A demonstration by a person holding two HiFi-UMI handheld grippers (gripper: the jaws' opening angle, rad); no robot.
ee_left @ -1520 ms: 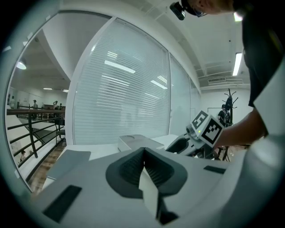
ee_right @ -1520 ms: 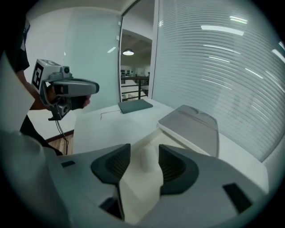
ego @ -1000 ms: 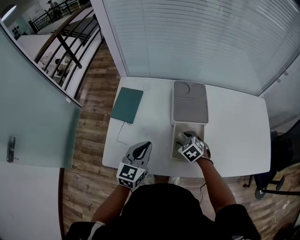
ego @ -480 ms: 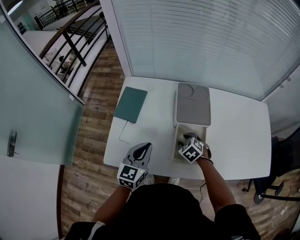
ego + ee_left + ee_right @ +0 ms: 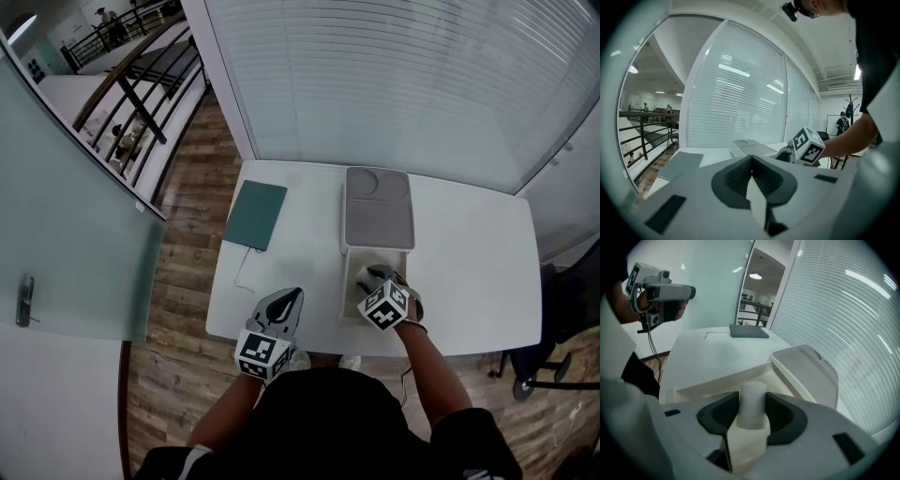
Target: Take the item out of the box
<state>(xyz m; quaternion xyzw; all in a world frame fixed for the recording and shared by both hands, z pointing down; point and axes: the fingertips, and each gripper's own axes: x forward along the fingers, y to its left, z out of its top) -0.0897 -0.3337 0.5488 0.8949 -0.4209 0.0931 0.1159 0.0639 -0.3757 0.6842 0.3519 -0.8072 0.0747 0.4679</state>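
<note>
Standing on the white table (image 5: pixel 469 253) is a white box (image 5: pixel 344 281) with its near compartment uncovered. A grey lid (image 5: pixel 378 216) lies flat past the far end of the opening; whether it is hinged to the box cannot be told.

Contents: one white cylinder (image 5: pixel 752 397) stands upright within the opening, close to the near wall. Nothing else in the compartment can be made out.

Right hand-held gripper (image 5: pixel 372 278): angled down into the open compartment. Its jaws have just been closing, with the cylinder between them. In the right gripper view both dark pads bear on the cylinder's sides, so the item is pinched, and it is not yet clear of the box walls.

Left hand-held gripper (image 5: pixel 290 298): over the table's near edge, left of the box and apart from it. Its jaws are pressed together with nothing between them.

Other items: a dark green notebook (image 5: pixel 255 213) lies flat at the table's far left, well apart from the box. A thin white cable (image 5: pixel 242 272) runs from its near edge towards the front of the table.
</note>
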